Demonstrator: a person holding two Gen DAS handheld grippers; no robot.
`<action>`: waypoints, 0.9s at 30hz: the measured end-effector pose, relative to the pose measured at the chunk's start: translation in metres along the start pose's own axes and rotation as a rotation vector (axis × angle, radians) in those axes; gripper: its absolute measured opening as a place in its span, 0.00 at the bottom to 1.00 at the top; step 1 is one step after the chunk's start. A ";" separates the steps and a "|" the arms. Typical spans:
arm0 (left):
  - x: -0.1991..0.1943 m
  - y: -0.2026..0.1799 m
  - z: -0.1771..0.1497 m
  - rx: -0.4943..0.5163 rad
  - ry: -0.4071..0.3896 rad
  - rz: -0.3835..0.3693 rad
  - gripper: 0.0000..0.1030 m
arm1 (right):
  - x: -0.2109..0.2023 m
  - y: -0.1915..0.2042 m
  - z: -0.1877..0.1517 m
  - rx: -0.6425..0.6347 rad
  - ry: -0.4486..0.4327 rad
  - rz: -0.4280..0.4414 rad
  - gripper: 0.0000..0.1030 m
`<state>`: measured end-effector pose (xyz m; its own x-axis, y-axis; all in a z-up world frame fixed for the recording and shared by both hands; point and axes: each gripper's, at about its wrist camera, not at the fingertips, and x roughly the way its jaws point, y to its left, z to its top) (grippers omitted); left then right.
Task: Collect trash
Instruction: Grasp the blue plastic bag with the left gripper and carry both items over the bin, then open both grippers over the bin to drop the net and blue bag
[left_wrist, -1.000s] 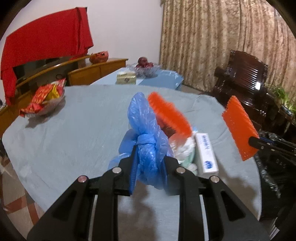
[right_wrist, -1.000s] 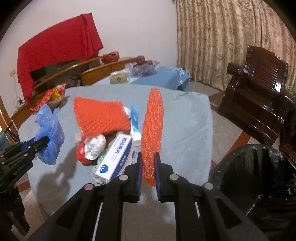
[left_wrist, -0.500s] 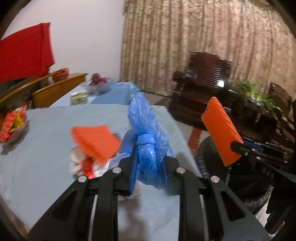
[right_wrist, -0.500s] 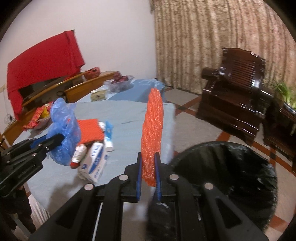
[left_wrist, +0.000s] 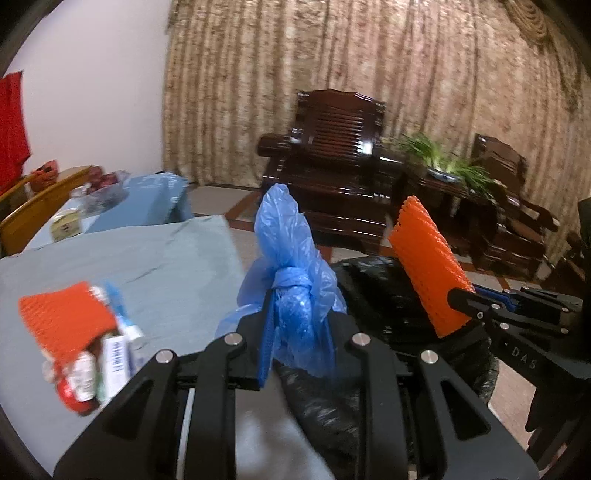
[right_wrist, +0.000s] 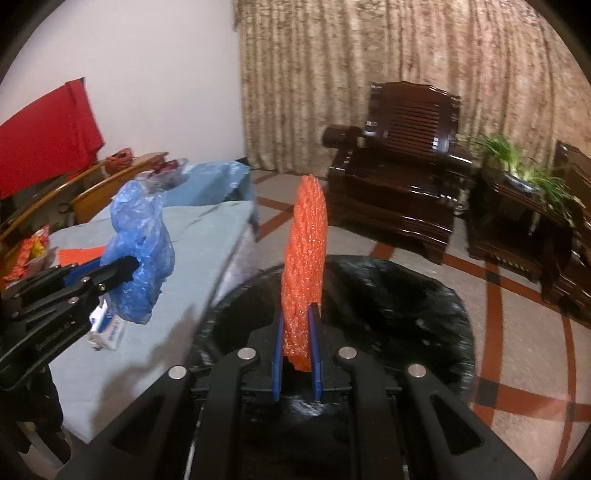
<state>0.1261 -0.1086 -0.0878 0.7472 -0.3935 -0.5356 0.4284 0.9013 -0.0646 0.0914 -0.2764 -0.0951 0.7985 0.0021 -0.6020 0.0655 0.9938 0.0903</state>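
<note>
My left gripper (left_wrist: 295, 314) is shut on a knotted blue plastic bag (left_wrist: 291, 258), held near the table's edge; it also shows in the right wrist view (right_wrist: 142, 243). My right gripper (right_wrist: 297, 325) is shut on an orange foam net (right_wrist: 304, 266), held upright over the black-lined trash bin (right_wrist: 388, 295); the net also shows in the left wrist view (left_wrist: 428, 266). The bin (left_wrist: 369, 288) sits on the floor beside the table. An orange net (left_wrist: 62, 317), a small white box (left_wrist: 116, 362) and other litter lie on the table.
The table has a light blue cloth (left_wrist: 166, 266). Dark wooden armchairs (right_wrist: 399, 184) and a potted plant (right_wrist: 524, 170) stand by the curtain. A second blue-covered table with a fruit bowl (left_wrist: 107, 184) is behind. Tiled floor surrounds the bin.
Both grippers have swung right, away from the table, carrying the blue bag and the orange net. The right one now holds the net over the bin.
</note>
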 end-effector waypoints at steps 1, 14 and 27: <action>0.004 -0.003 0.000 0.007 0.005 -0.015 0.21 | 0.001 -0.003 -0.002 0.005 0.003 -0.008 0.12; 0.065 -0.048 -0.005 0.047 0.058 -0.128 0.29 | 0.019 -0.052 -0.018 0.062 0.059 -0.090 0.14; 0.040 -0.015 -0.004 0.000 0.020 -0.072 0.84 | 0.010 -0.063 -0.020 0.093 0.021 -0.146 0.90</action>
<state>0.1473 -0.1368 -0.1120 0.7039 -0.4539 -0.5464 0.4810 0.8706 -0.1037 0.0836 -0.3368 -0.1228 0.7641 -0.1381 -0.6302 0.2356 0.9691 0.0733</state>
